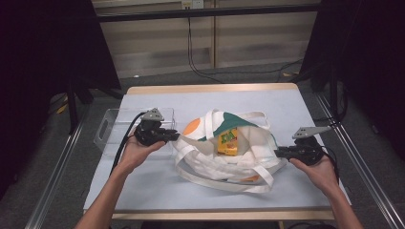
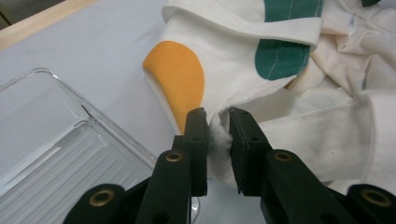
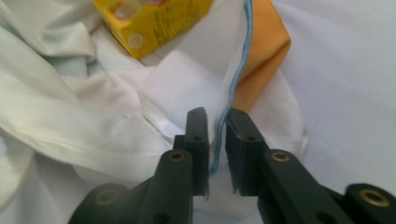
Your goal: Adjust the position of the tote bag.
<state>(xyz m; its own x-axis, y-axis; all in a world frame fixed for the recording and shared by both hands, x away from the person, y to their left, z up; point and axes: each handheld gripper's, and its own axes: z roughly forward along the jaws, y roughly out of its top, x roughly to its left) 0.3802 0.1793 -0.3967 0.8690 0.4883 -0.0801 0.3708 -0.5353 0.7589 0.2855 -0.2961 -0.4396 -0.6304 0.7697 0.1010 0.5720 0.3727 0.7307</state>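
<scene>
A white cloth tote bag (image 1: pixel 224 157) with orange and green patches lies open in the middle of the table, and a yellow carton (image 1: pixel 228 142) sits inside its mouth. My left gripper (image 1: pixel 173 137) is shut on the bag's left edge; the left gripper view has bunched white fabric pinched between the jaws at the left gripper (image 2: pixel 218 135), beside an orange patch (image 2: pixel 180 77). My right gripper (image 1: pixel 281 152) is shut on the bag's right edge, and in the right gripper view a blue-stitched hem (image 3: pixel 233 79) runs between the jaws of the right gripper (image 3: pixel 216 135). The yellow carton (image 3: pixel 152 21) lies just beyond.
A clear plastic tray (image 1: pixel 112 126) stands at the table's left, just behind my left hand, and the same tray (image 2: pixel 51 140) is close beside the left jaws. The grey tabletop (image 1: pixel 296 107) has wooden edges. Cables run across the floor behind the table.
</scene>
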